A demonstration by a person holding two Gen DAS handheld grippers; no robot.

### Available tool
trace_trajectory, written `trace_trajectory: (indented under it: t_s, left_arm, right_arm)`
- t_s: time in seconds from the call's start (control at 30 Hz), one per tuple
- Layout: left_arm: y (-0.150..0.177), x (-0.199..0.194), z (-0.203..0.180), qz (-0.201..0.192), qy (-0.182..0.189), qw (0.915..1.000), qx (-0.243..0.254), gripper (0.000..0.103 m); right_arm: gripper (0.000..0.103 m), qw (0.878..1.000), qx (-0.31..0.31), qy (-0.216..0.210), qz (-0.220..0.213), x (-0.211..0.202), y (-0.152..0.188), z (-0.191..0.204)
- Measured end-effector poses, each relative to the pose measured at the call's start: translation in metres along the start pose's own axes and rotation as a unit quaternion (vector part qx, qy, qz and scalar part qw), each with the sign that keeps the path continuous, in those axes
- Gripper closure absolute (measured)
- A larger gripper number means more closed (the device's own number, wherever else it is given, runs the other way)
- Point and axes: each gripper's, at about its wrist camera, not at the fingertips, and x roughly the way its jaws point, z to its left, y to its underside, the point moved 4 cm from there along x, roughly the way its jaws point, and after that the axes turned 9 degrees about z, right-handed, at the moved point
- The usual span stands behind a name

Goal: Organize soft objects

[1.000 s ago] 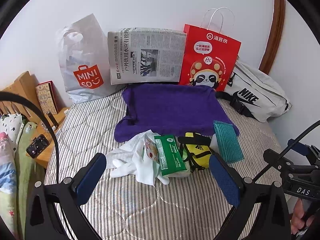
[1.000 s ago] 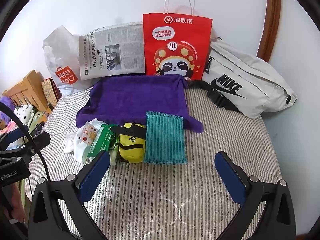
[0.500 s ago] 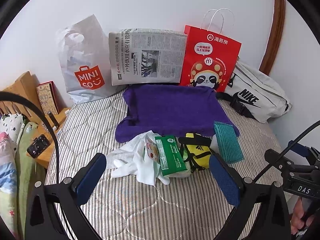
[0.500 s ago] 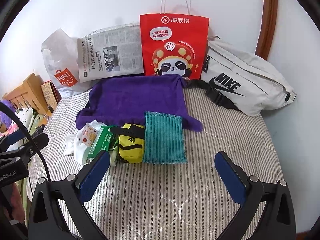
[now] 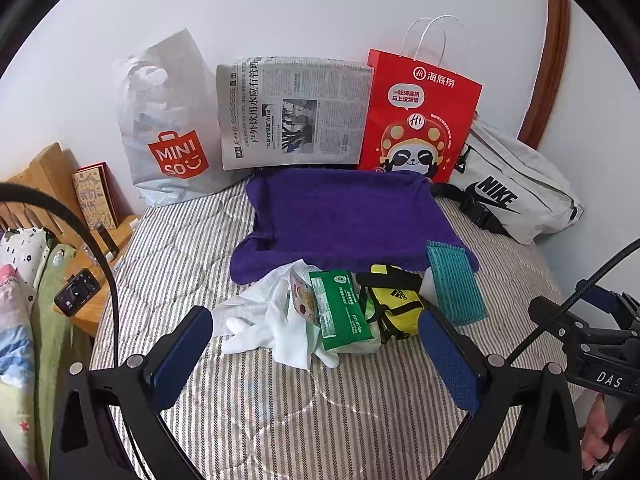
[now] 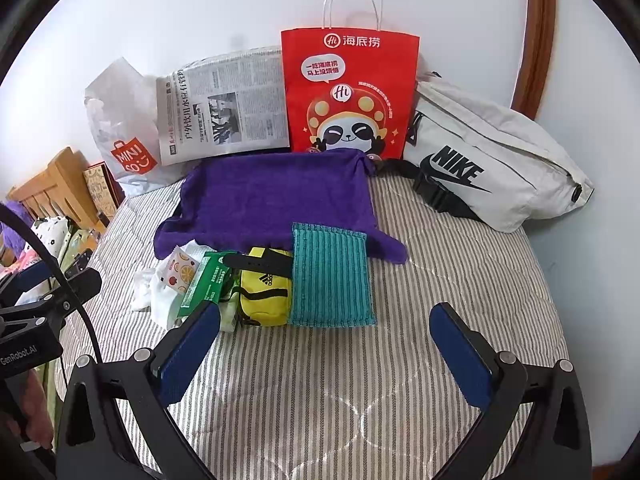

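Striped quilted bedding covers the bed (image 6: pixel 460 264) where a small pile of soft items waits against a white wall. Along that wall stand a white plastic Miniso carrier bag (image 5: pixel 168 128), a folded newspaper (image 5: pixel 294 112), a red paper gift bag with a panda print (image 6: pixel 350 92) and a pale grey Nike waist bag (image 6: pixel 488 164).

A purple terry towel (image 6: pixel 276 200) lies spread flat just in front of them. At its near edge sits a huddle: a ribbed teal cloth (image 6: pixel 330 280) overlapping the towel's hem, a yellow zip pouch with black strap (image 6: pixel 264 292) touching it, a green wipes packet (image 5: pixel 340 304), a fruit-printed sachet (image 6: pixel 180 270) and crumpled white gloves (image 5: pixel 272 326) on the outside.

The left gripper (image 5: pixel 316 356) hangs above the gloves and packet, the right gripper (image 6: pixel 326 356) over bare bedding near the teal cloth; both sets of jaws stand wide apart, holding nothing.

Judging by the layout, sorting has barely begun: nothing is gripped, the heap is unsorted, and every soft item remains to be folded or placed.
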Motion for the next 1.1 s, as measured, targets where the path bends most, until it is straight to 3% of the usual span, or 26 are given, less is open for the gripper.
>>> trace_trajectory:
  t_s: [0.83,1.1]
  left_arm:
    - [0.004,-0.003,-0.001,-0.002,0.0,1.0,0.001,0.0]
    - [0.005,0.002,0.008,-0.004,-0.005,1.0,-0.002,0.0]
  right_arm:
    - [0.0,1.0,0.002,-0.002,-0.004,-0.004,0.0,0.001]
    - [0.0,1.0,-0.012,0.017,-0.007,-0.001,-0.001,-0.004]
